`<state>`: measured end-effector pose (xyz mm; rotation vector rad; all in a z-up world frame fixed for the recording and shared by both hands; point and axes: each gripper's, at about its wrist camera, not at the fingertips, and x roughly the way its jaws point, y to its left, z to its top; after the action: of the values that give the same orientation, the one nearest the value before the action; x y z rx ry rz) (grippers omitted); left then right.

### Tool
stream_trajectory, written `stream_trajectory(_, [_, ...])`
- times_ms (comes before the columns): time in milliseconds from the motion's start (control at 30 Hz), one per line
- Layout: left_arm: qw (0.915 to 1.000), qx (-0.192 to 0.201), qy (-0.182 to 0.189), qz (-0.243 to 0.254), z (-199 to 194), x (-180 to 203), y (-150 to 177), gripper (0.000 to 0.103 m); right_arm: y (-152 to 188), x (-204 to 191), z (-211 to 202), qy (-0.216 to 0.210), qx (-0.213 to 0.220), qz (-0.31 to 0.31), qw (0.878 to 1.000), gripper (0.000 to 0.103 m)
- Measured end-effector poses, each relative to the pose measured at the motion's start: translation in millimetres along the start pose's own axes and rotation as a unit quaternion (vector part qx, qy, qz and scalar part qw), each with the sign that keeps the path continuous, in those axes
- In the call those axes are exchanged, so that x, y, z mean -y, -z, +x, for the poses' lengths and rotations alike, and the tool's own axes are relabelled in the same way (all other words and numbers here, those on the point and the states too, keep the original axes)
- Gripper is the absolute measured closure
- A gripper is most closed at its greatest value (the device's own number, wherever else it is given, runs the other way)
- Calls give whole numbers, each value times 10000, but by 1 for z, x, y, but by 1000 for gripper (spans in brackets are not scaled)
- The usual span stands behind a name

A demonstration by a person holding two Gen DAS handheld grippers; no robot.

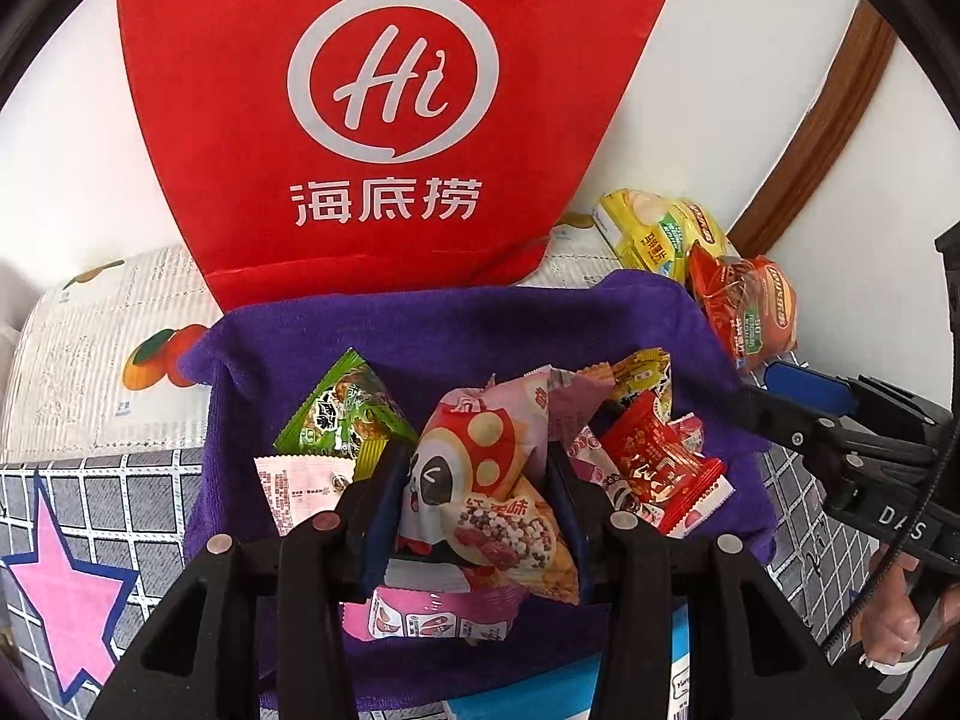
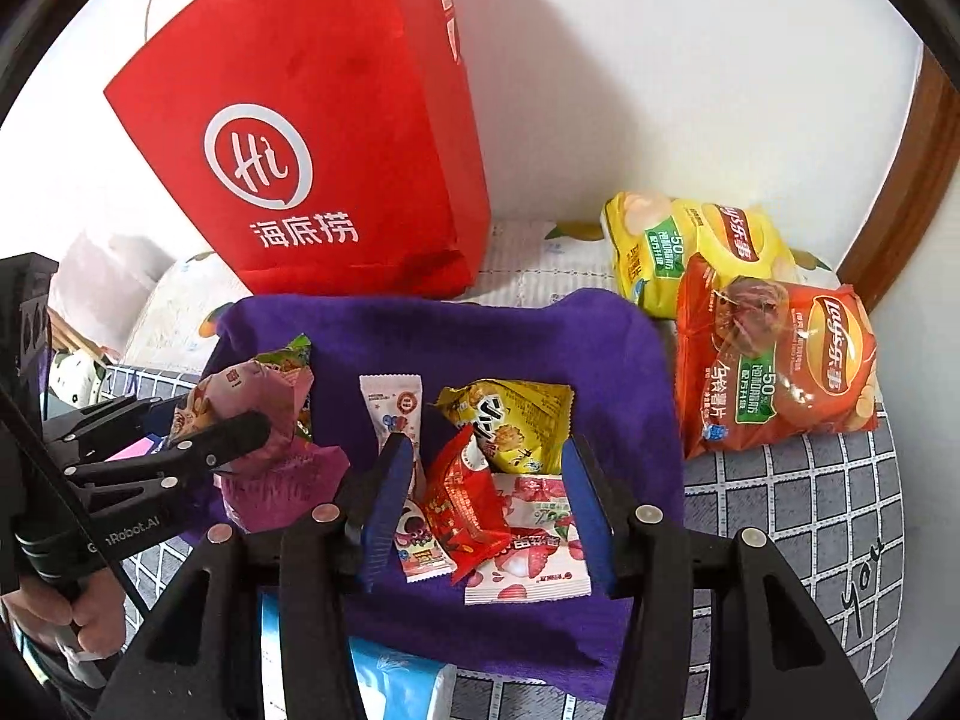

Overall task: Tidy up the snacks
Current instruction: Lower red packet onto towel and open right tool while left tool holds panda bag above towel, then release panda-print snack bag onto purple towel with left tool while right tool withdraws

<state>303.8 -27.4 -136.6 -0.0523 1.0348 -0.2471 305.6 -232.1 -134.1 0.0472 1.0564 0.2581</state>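
On the far left, the left gripper (image 1: 474,516) has its jaws closed narrow on the pink panda packet (image 1: 480,480), the blue pads pressing its two sides; the packet stands with its long axis running up and away from the jaws, and in the right wrist view it appears lifted clear of the purple cloth (image 2: 480,324). A green packet (image 1: 345,414) and a pale pink one (image 1: 297,489) lie just beside that grip, toward the left of the cloth. Behind, the red bag (image 2: 324,138) stands upright against the wall, just past the cloth's far edge; I take it as the likely place for the snacks, and it lies straight ahead of the left hand, which is the nearer one to it. Moving right, the right gripper (image 2: 486,510) hangs over the middle pile with its jaws partly open and nothing pinched: a small red packet (image 2: 465,510) lies between the pads without touching them, its long axis slanting across the gap, over a strawberry packet (image 2: 534,564), with a yellow packet (image 2: 516,420) just beyond and a white stick packet (image 2: 396,414) by the left pad. At the far right, off the cloth, a yellow chip bag (image 2: 690,246) and an orange chip bag (image 2: 774,354) overlap, well apart from both grippers.
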Motion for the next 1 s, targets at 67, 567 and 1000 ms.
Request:
stream_trajectory(67, [10000,1,28,-74,1,-2,-1,59,1,-1,-2,-19,17,3,10000,52])
stream_trajectory(567, [9996,220,185,-59,-15,0,-7,41,0,-3,-7,-38,74,-53,10000,52])
stream_trajectory(1000, [9979,550,314,-149,-39,1,-9,36,2,-16,-31,-25,324,-117,9994,52])
